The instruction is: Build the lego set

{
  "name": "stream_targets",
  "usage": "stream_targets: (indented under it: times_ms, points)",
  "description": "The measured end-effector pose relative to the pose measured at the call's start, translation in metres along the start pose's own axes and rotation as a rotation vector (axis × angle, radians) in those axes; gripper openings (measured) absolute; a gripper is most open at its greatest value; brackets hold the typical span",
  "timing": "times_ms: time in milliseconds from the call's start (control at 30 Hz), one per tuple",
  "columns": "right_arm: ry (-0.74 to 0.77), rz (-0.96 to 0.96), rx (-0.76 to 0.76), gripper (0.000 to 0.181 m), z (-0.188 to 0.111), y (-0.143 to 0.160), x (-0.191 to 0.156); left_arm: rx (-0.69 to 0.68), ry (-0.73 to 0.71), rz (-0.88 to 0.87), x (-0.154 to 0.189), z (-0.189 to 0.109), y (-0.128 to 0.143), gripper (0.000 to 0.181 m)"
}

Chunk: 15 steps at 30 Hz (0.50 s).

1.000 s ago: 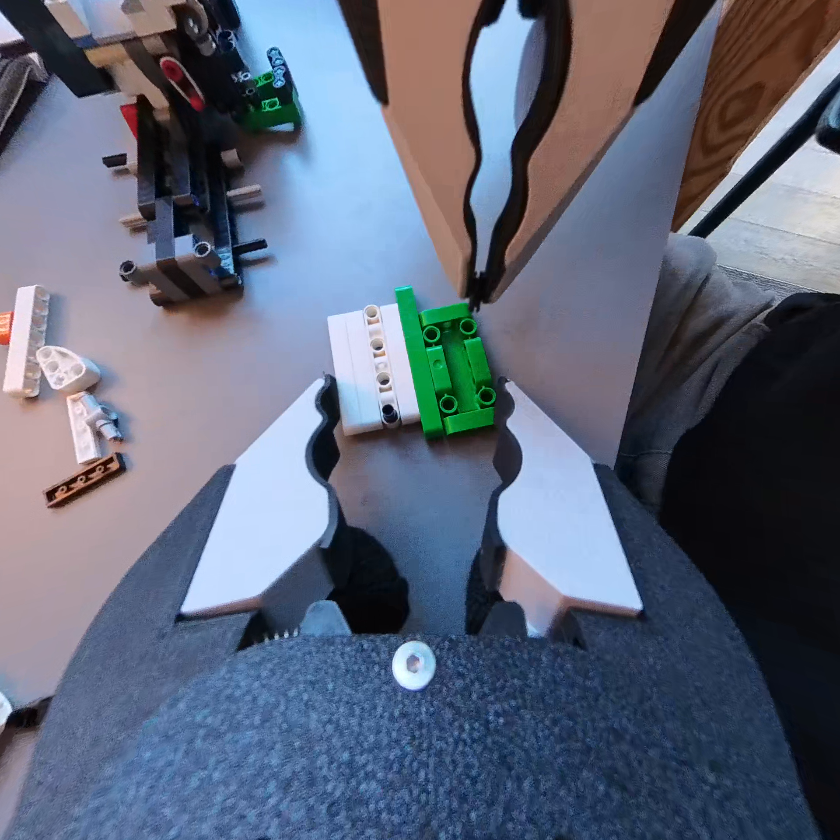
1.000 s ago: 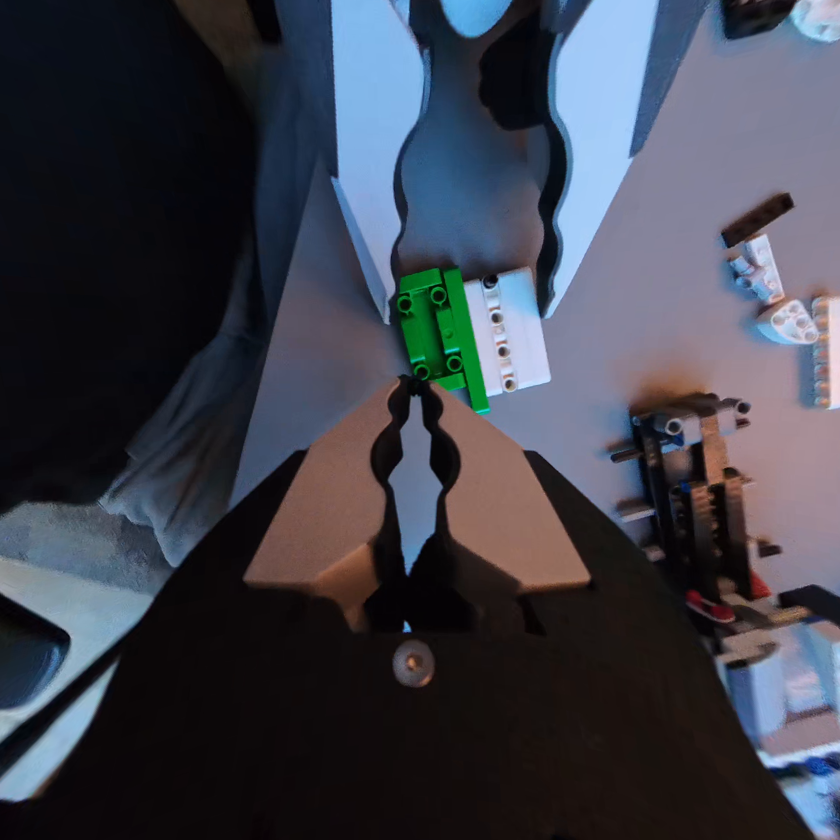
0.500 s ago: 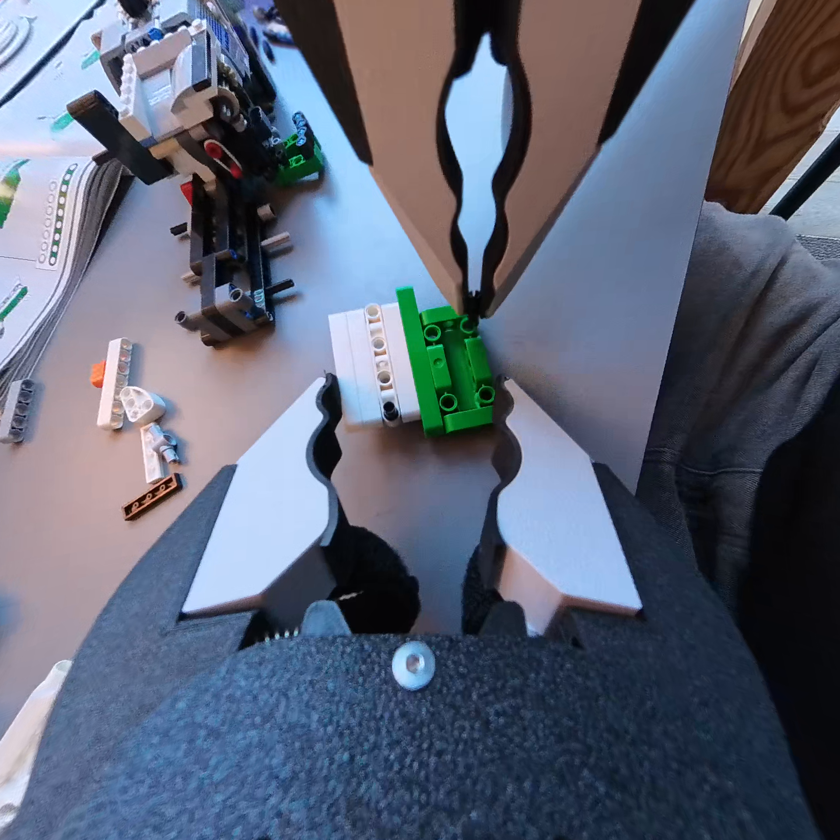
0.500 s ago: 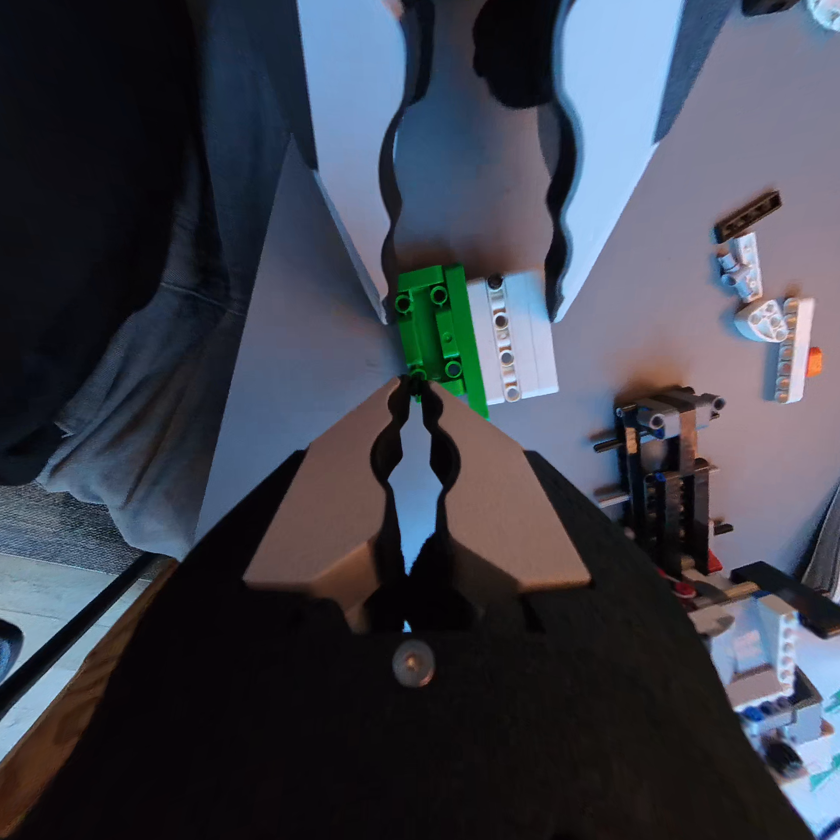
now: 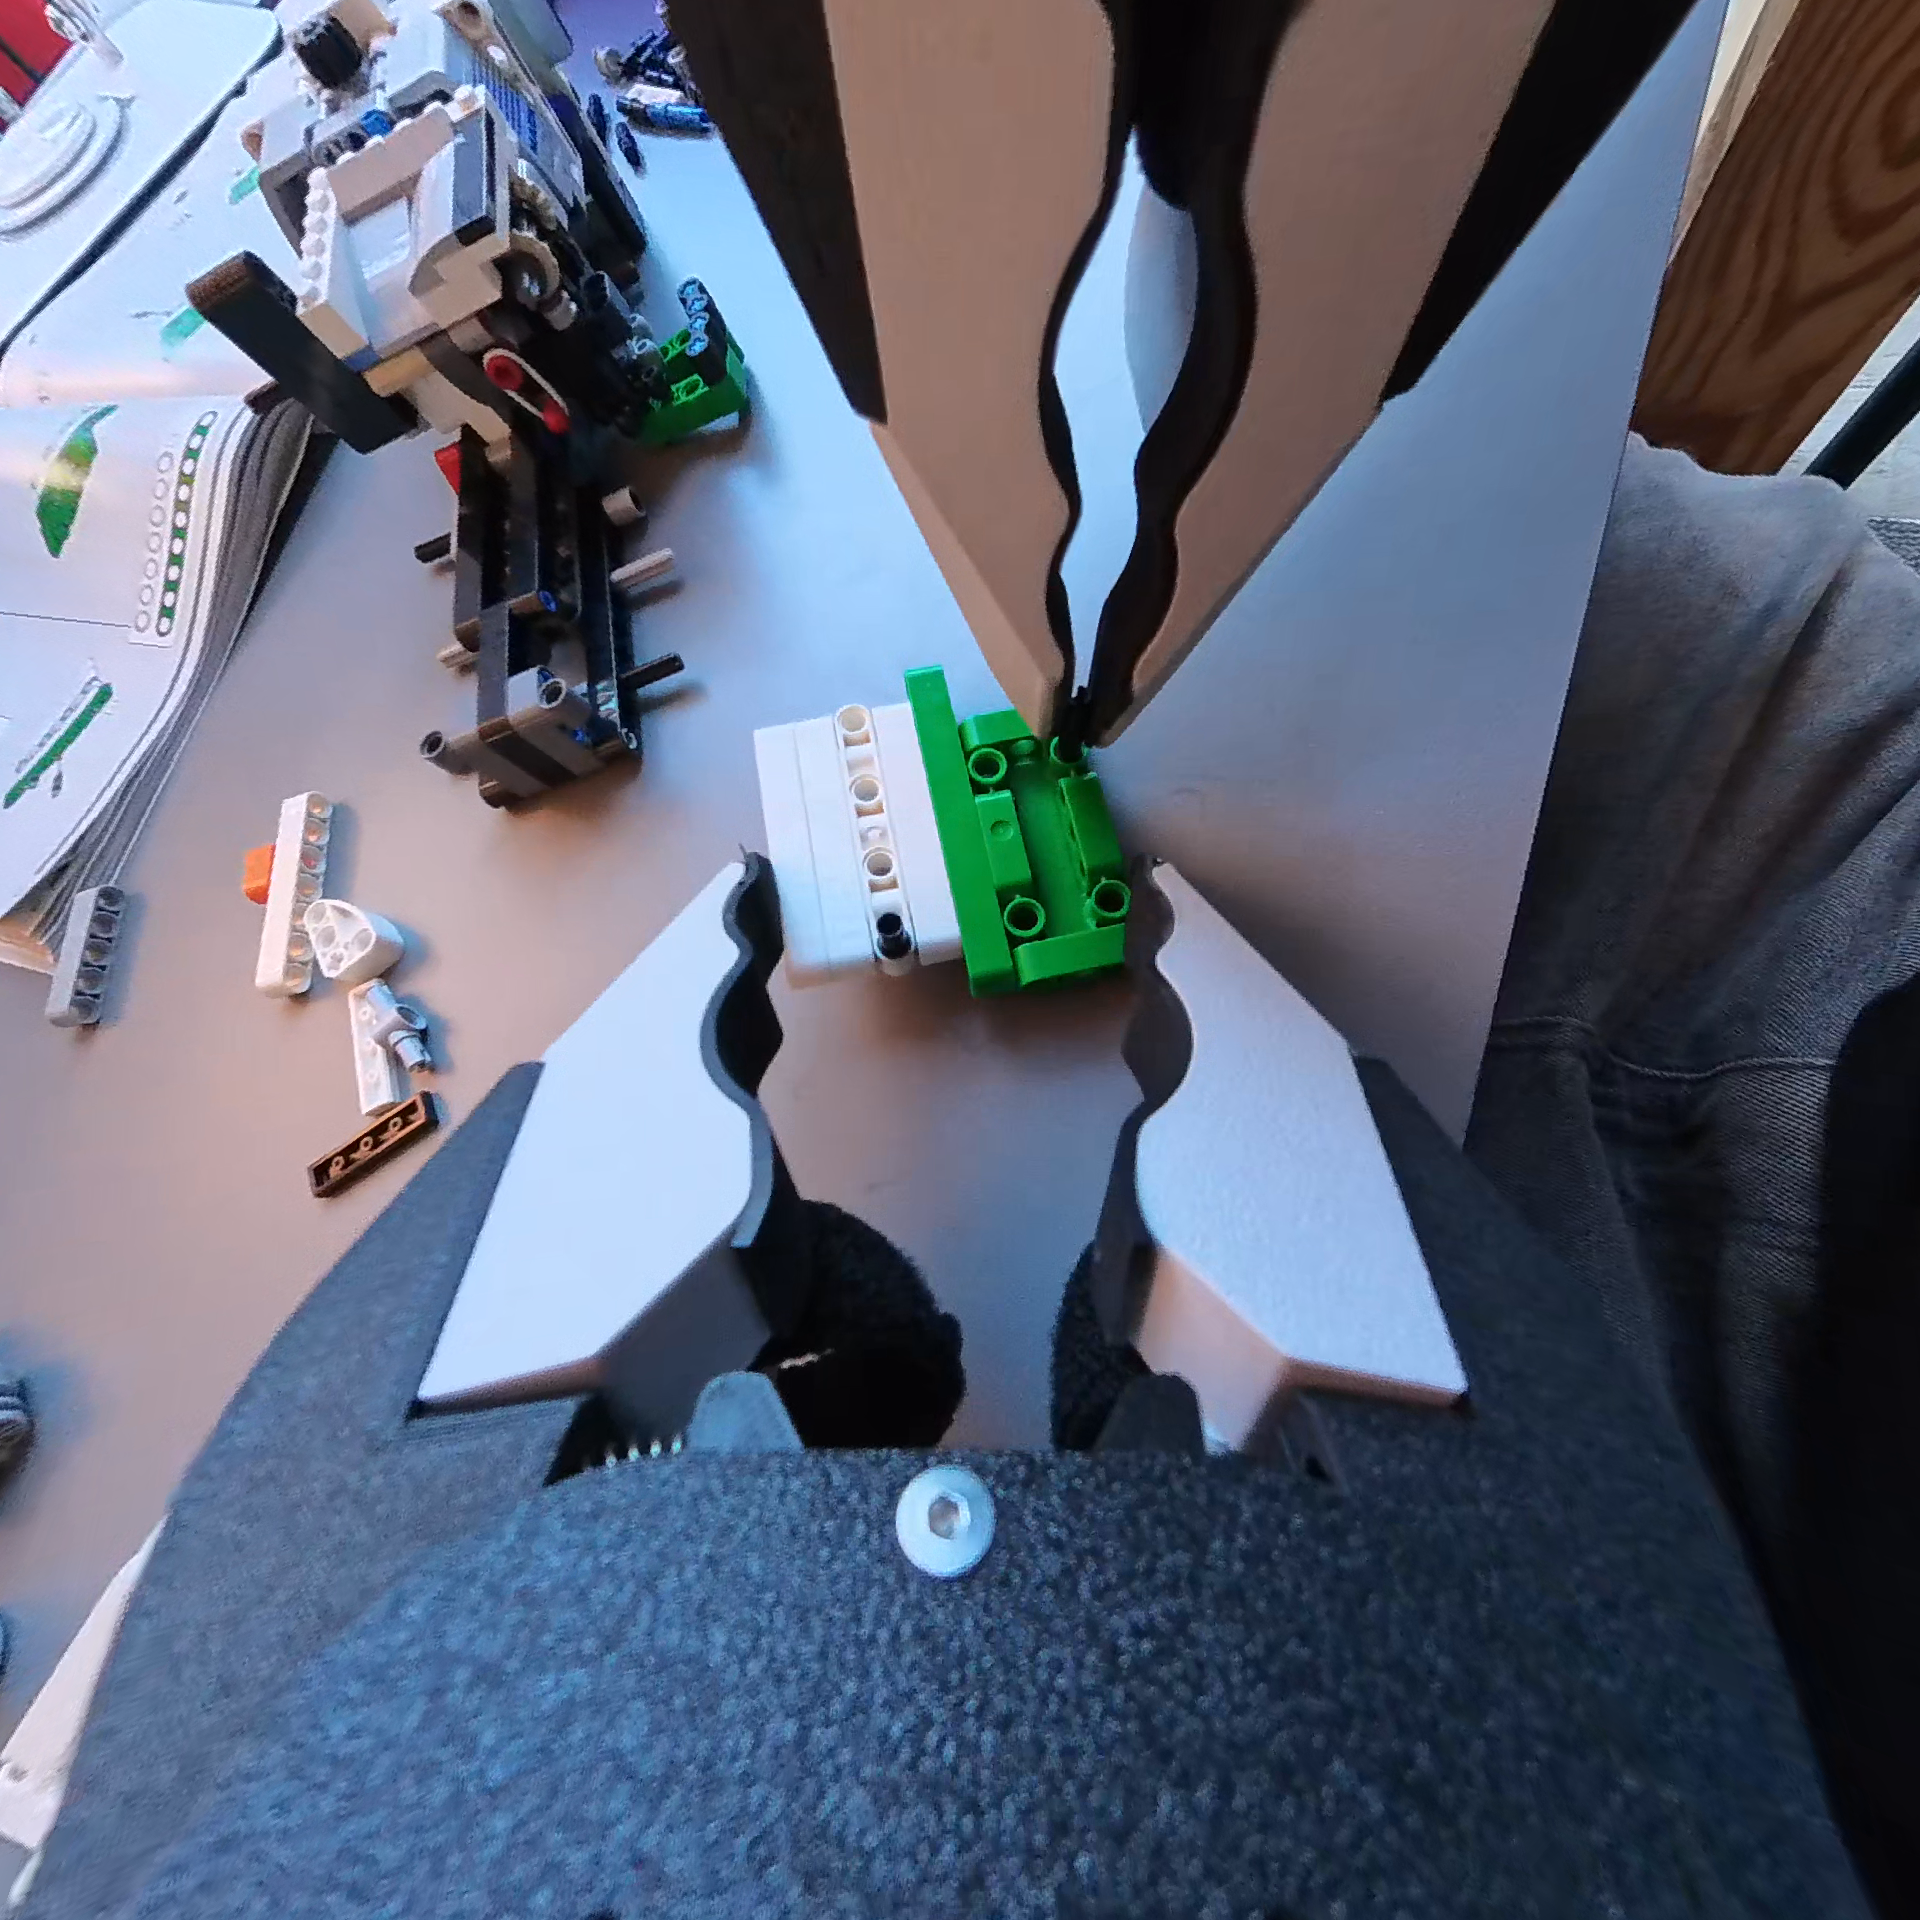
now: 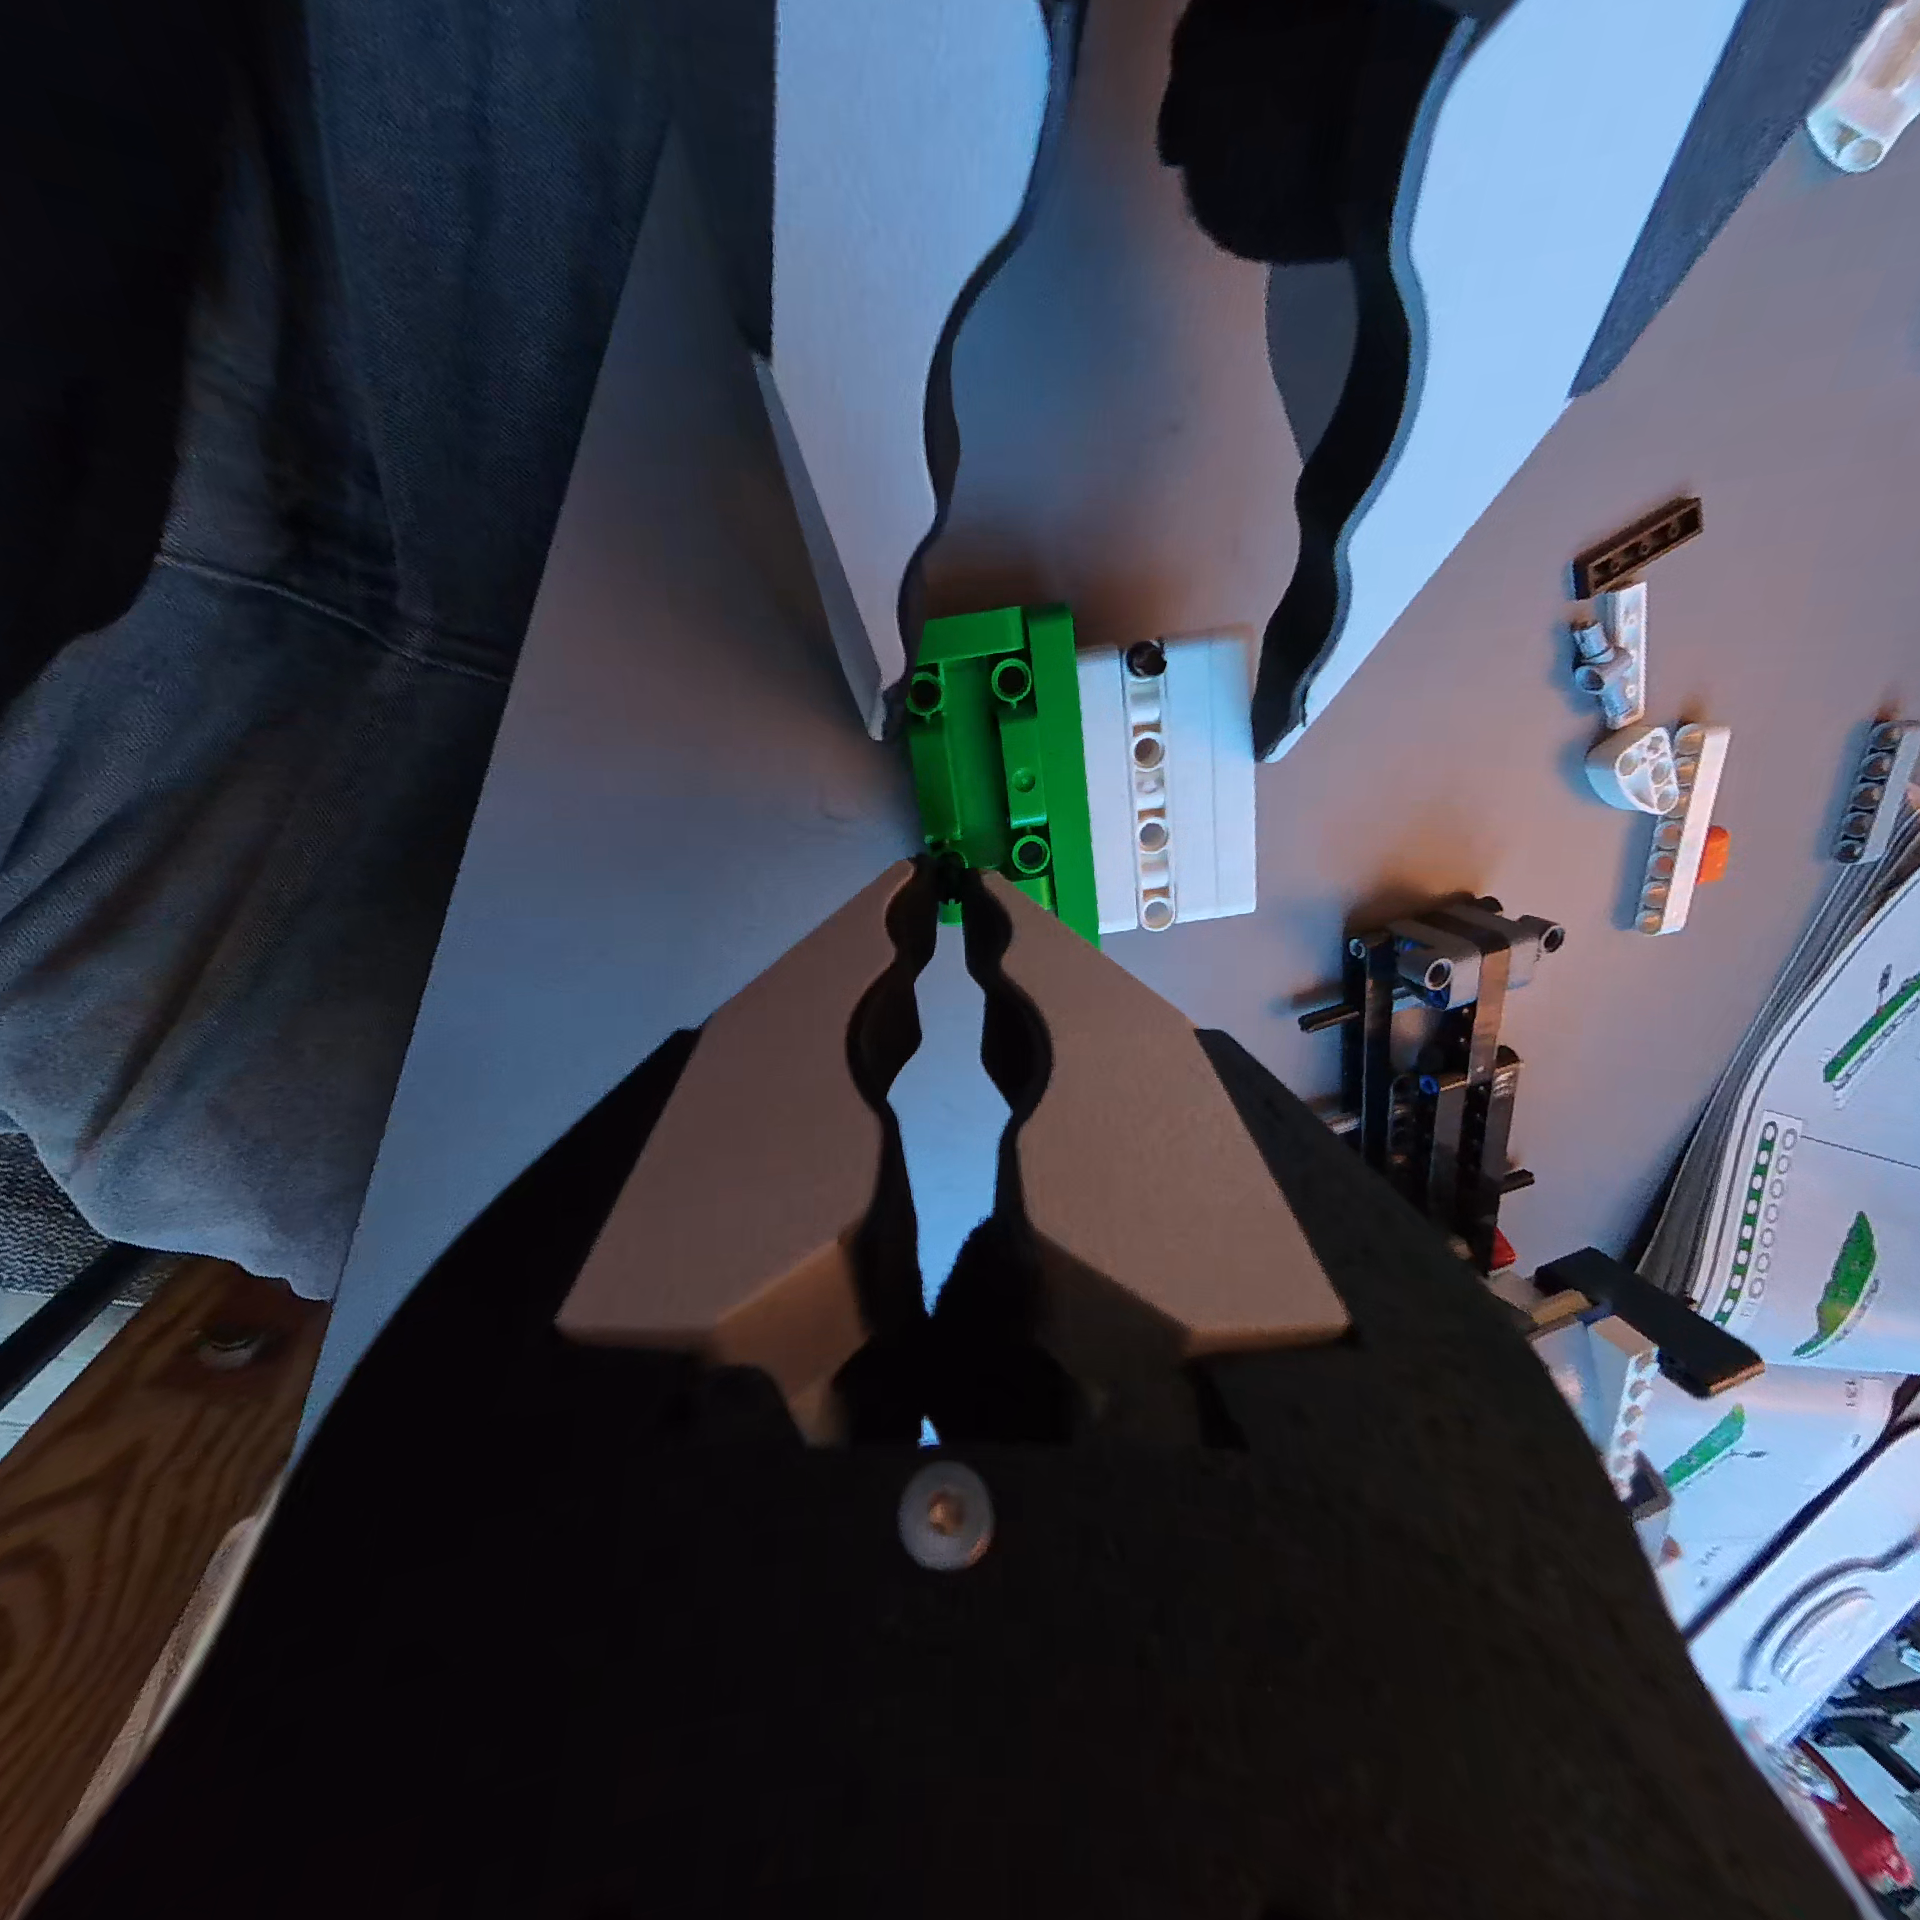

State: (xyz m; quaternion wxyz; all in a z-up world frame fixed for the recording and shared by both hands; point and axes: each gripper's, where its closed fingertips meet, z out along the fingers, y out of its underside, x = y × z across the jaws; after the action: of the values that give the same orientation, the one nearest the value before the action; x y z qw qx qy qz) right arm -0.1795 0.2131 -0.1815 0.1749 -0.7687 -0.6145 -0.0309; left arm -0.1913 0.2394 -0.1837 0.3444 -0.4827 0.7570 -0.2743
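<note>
Left wrist view, near to far. The left gripper (image 5: 951,894) fills the lower frame, jaws spread wide, holding nothing. Its fingertips (image 5: 750,883) flank the near end of the green and white sub-assembly (image 5: 940,831), which lies flat on the grey table (image 5: 208,1195) at frame centre. Judgement: the spread jaws bracket the piece to stop it sliding under pressure from the other tool.

From the top of the frame, the right gripper (image 5: 1075,717) points down, jaws pinched together on a small black pin (image 5: 1070,719), set at the far right corner of the green part (image 5: 1044,842). Likely step: seating that pin in a corner hole.

Left of centre lie loose white pieces (image 5: 312,914) and a black plate (image 5: 372,1143). Further, upper left, stands the partly built model (image 5: 499,364), beside an instruction booklet (image 5: 114,582).

Right wrist view confirms the closed jaws at the green corner (image 6: 951,873).

Hard to judge: the pin is almost wholly hidden between the tips, so its depth in the hole cannot be told. The model's far end is cut off.
</note>
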Motion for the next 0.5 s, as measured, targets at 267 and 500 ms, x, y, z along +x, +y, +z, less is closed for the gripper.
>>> stream_targets:
  times_ms: [267,500]
  points:
    - [-0.029,-0.028,-0.069,0.004,0.001,0.001,0.0005,-0.015,0.039,-0.043,0.0005,0.0014,0.0018,0.066]
    - [-0.155,0.044,-0.032,0.004,0.001,-0.0004,0.0004,-0.012,0.038,-0.04,0.0005,0.0013,0.0015,0.066]
